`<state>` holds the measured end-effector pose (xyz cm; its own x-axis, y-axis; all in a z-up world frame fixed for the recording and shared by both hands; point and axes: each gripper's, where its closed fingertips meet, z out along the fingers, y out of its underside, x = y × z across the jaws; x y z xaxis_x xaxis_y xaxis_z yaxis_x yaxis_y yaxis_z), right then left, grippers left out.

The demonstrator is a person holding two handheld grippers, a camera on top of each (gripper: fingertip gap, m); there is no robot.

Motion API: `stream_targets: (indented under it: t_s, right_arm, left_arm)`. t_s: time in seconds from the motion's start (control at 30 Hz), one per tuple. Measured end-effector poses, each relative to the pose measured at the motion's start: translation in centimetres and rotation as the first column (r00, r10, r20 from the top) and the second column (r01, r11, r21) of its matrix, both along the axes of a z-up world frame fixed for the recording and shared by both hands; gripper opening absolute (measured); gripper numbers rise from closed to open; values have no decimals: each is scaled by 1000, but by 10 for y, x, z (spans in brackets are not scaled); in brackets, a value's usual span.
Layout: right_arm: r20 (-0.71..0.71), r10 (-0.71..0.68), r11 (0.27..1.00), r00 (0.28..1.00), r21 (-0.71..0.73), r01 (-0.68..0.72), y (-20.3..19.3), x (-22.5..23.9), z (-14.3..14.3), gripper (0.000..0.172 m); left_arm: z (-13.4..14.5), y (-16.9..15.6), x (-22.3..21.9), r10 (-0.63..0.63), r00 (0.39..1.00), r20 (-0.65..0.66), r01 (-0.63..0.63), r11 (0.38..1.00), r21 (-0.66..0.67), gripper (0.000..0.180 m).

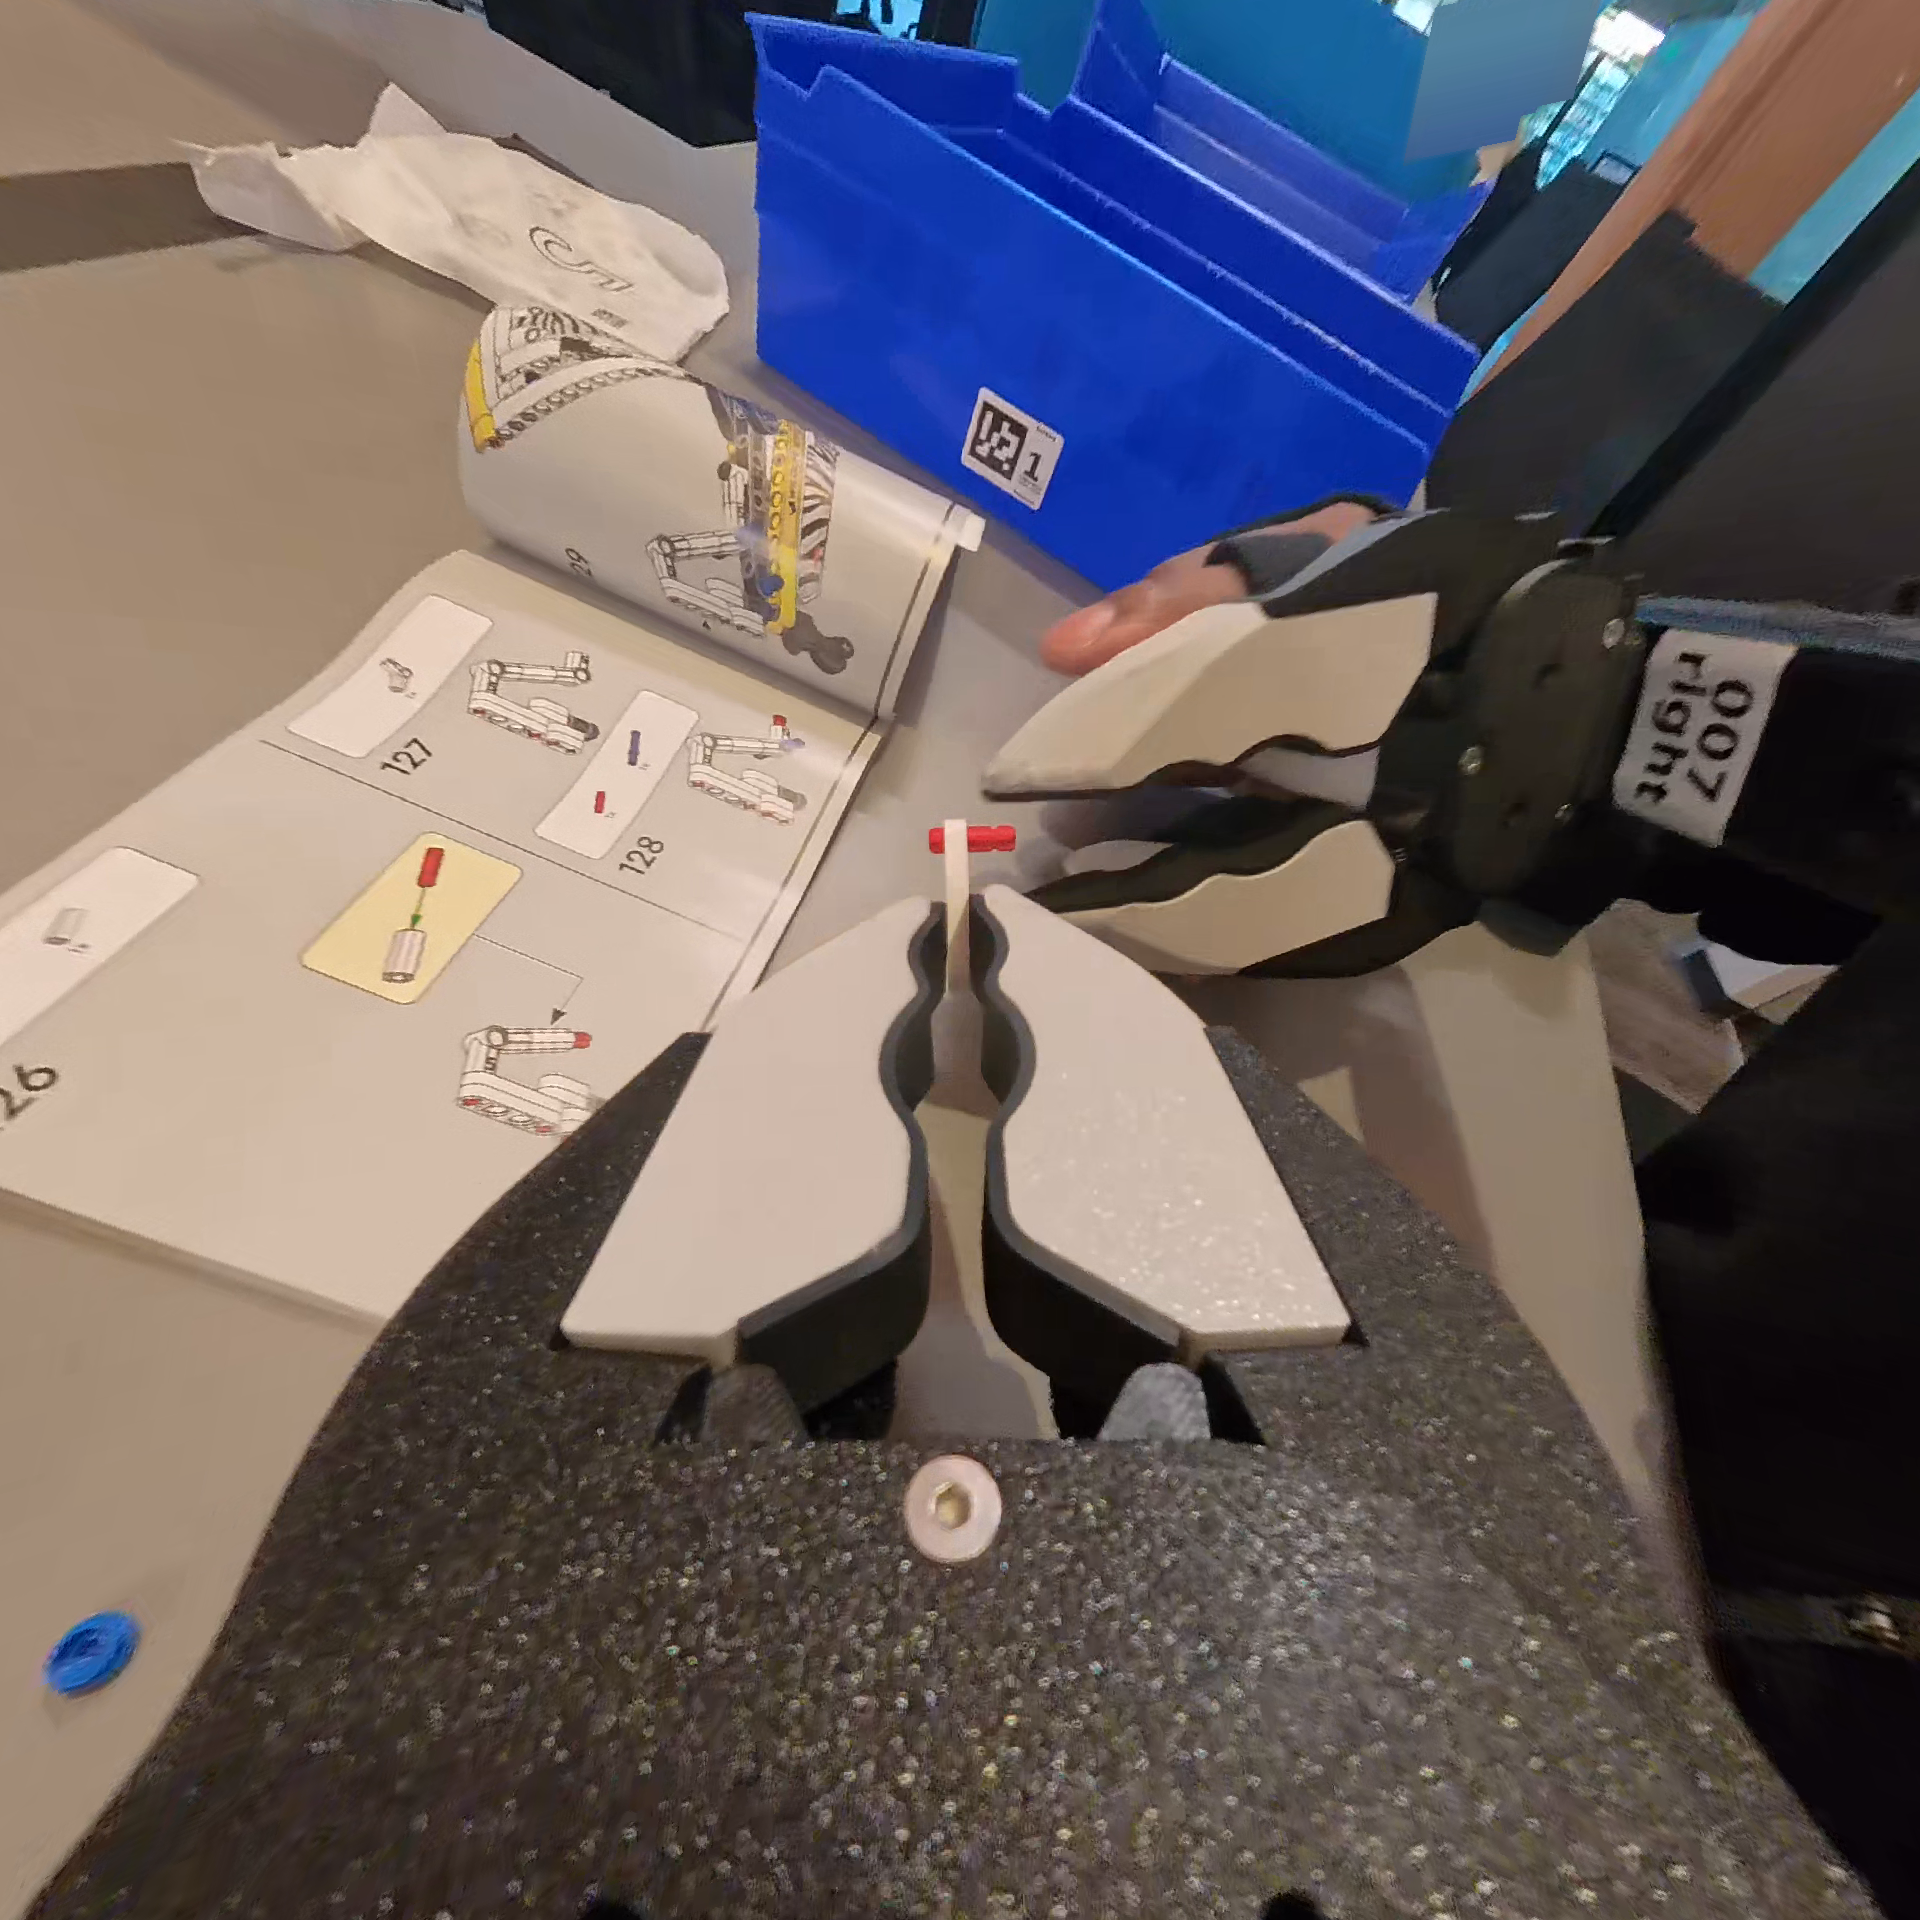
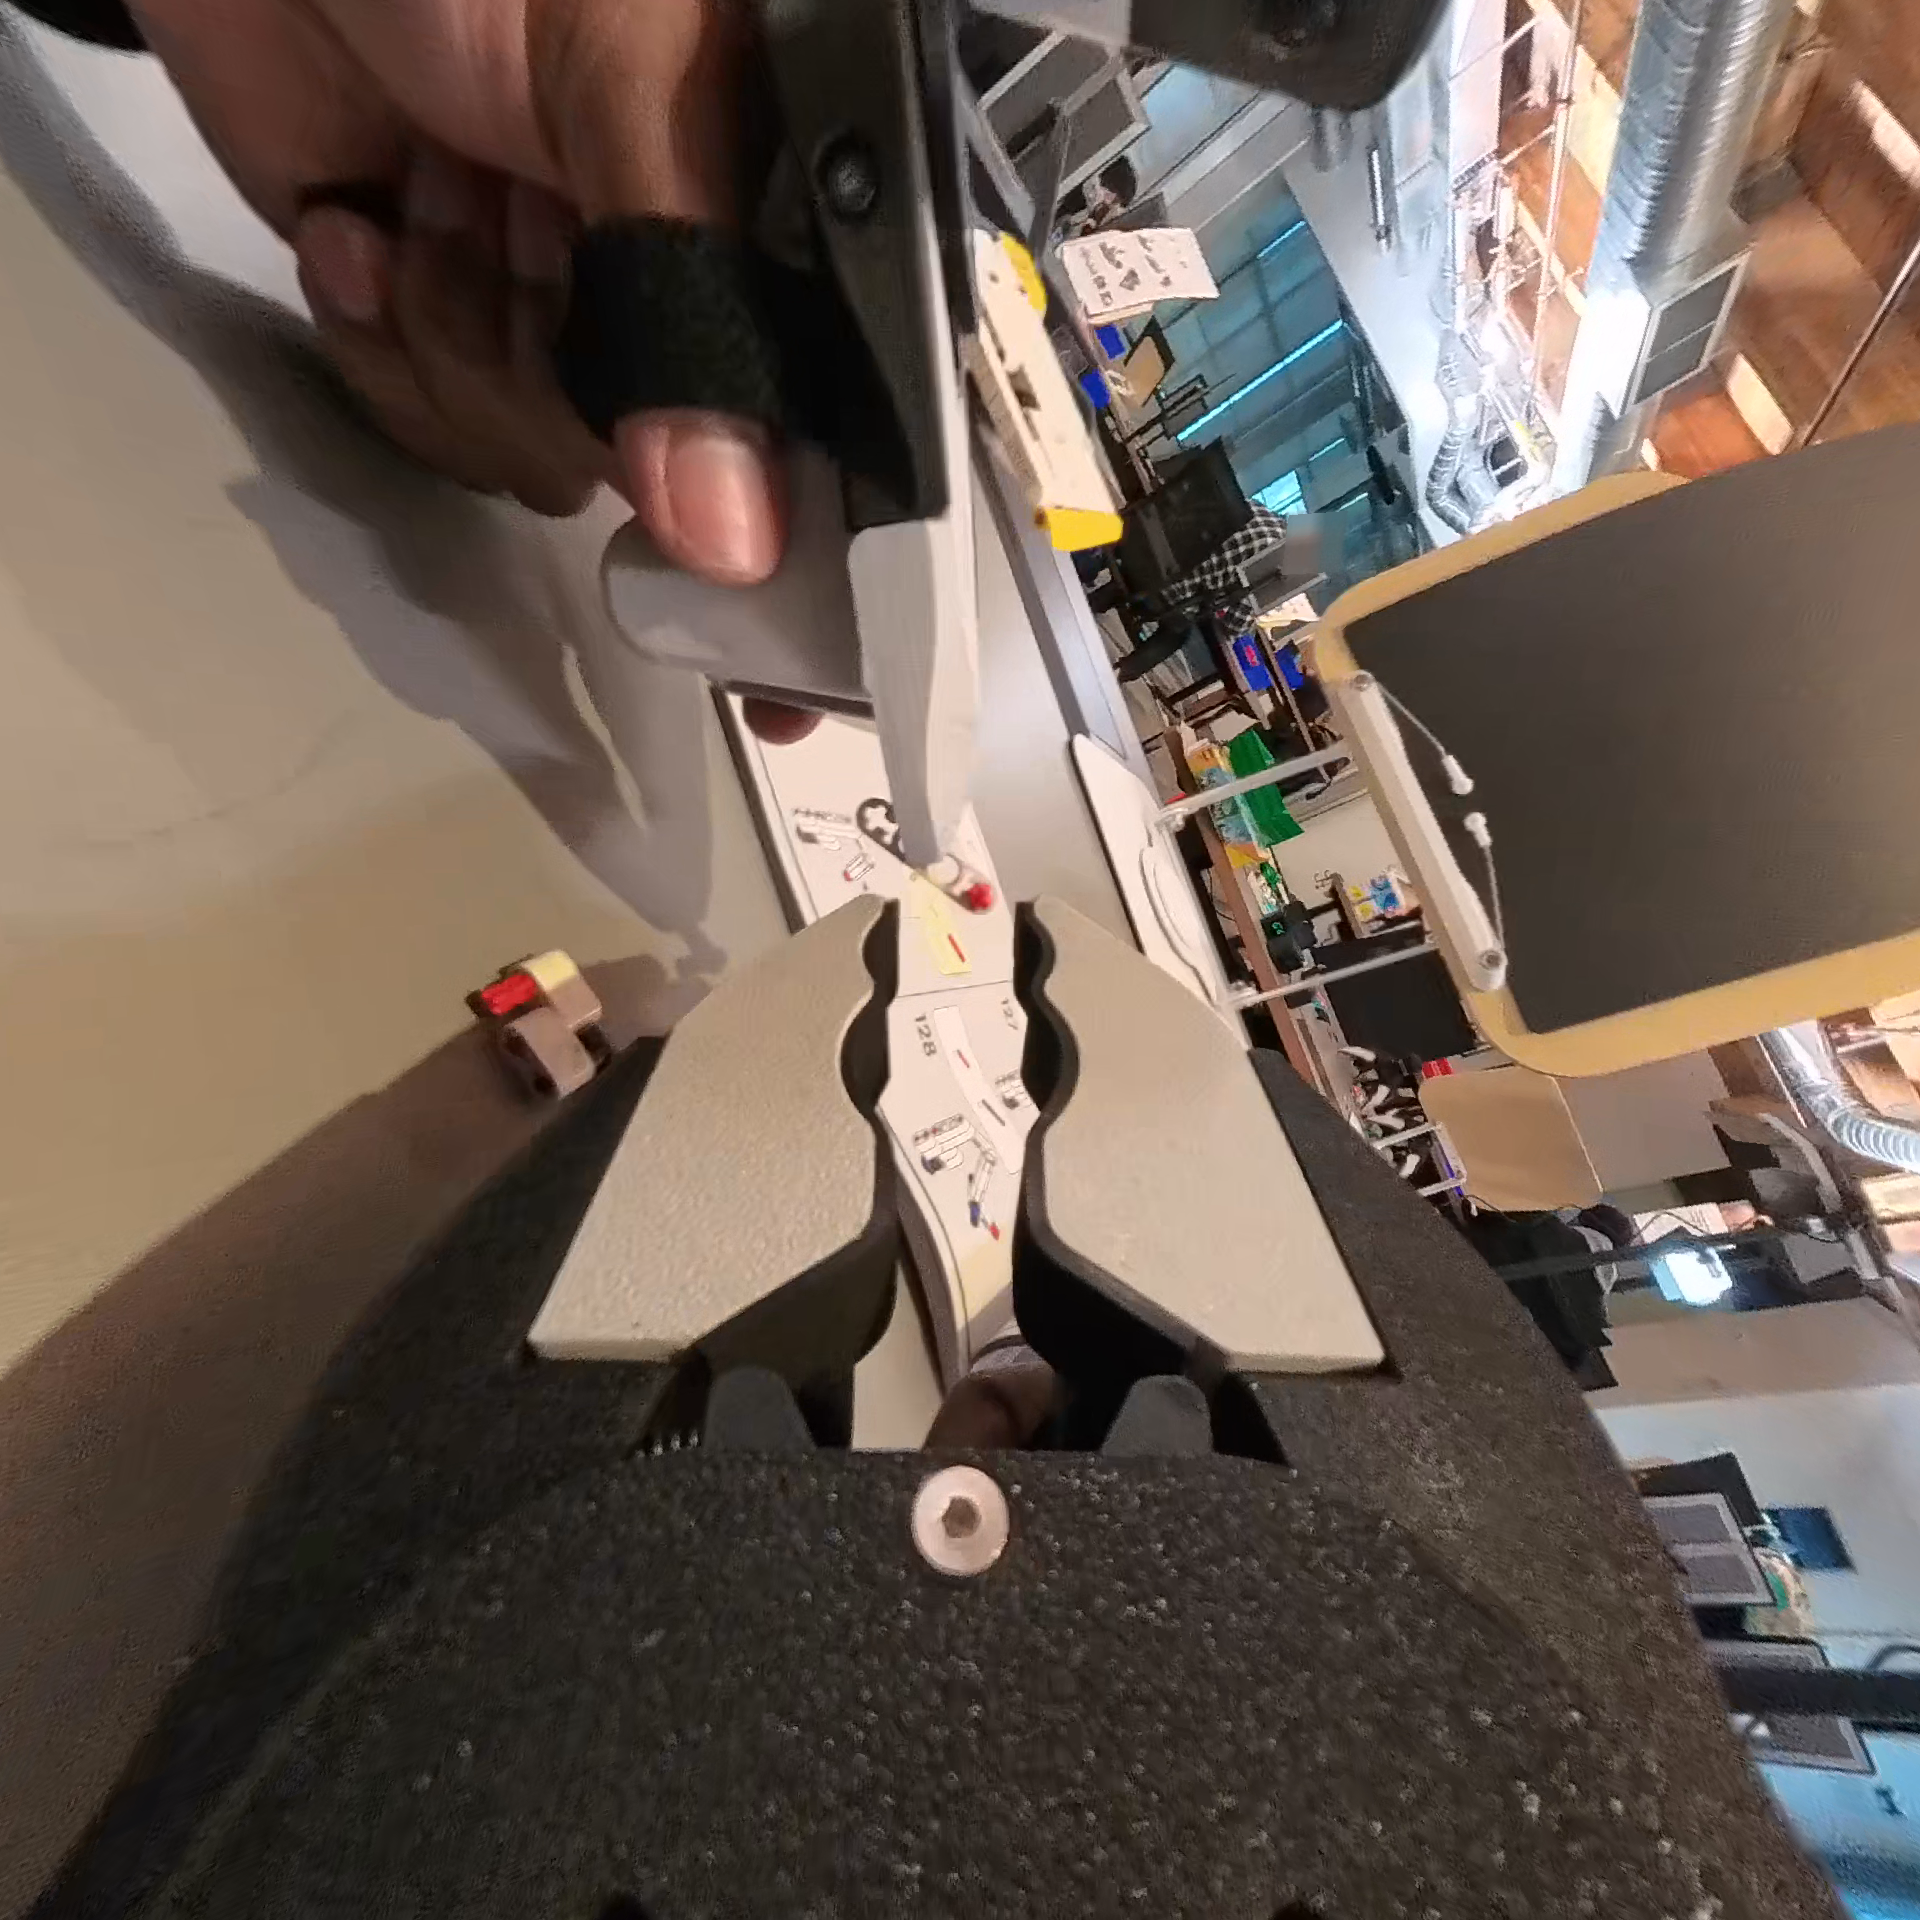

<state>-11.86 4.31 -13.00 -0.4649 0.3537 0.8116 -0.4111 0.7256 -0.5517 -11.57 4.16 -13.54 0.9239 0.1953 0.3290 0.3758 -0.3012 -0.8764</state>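
Observation:
My left gripper (image 1: 956, 912) is shut on a thin white beam (image 1: 952, 873) that sticks out past its tips. A red pin (image 1: 989, 838) sits crosswise through the beam's far end. My right gripper (image 1: 1023, 831) comes in from the right, open and empty, its tips on either side of the pin's free end without touching it. In the right wrist view my right gripper (image 2: 956, 914) stands open, with the red pin (image 2: 977, 894) just ahead of its tips. The left gripper (image 2: 935, 847) reaches down from above with the beam's end (image 2: 943, 871).
An open instruction booklet (image 1: 312, 935) lies on the grey table (image 1: 208, 416), also under my right fingers (image 2: 956, 1091). A blue bin (image 1: 935, 312) and a crumpled white bag (image 1: 468, 197) stand behind. A small blue part (image 1: 91, 1652) lies near left. A small grey assembly (image 2: 540, 1013) sits nearby.

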Motion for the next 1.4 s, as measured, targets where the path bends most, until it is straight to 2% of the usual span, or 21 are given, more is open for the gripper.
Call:
stream_targets:
  t_s: [0.17, 0.23, 0.6, 1.07, 1.13, 1.27, 1.4]
  right_arm:
    - [-20, 13, 1000, 1000, 17, -13, -4, 0, -5, 20]
    - [-25, 17, 999, 1000, 34, -16, -5, 1, -8, 14]
    - [-91, 24, 993, 996, 114, -14, -7, 5, -12, 8]
    - [-84, 50, 993, 995, 109, -40, -11, 12, -9, 4]
    - [-86, 46, 994, 995, 103, -37, -11, 13, -8, 4]
    - [-85, 51, 996, 995, 84, -44, -13, 15, -5, 4]
    - [-90, 61, 995, 994, 85, -53, -13, 17, -3, 4]
  left_arm:
    - [-5, 2, 10, -35, 997, 65, 35, 999, 7, 4]
    - [-6, 1, 12, -46, 996, 74, 45, 999, 4, 4]
    - [-14, -5, 11, 8, 999, 31, -6, 998, -66, 4]
    - [-14, -6, 18, -63, 998, 30, 65, 996, -58, 5]
    - [-14, -5, 21, -92, 995, 36, 94, 994, -54, 12]
    - [-15, -4, 27, -138, 990, -2, 138, 988, -67, 21]
    - [-14, -4, 28, -157, 984, -85, 150, 985, -80, 21]
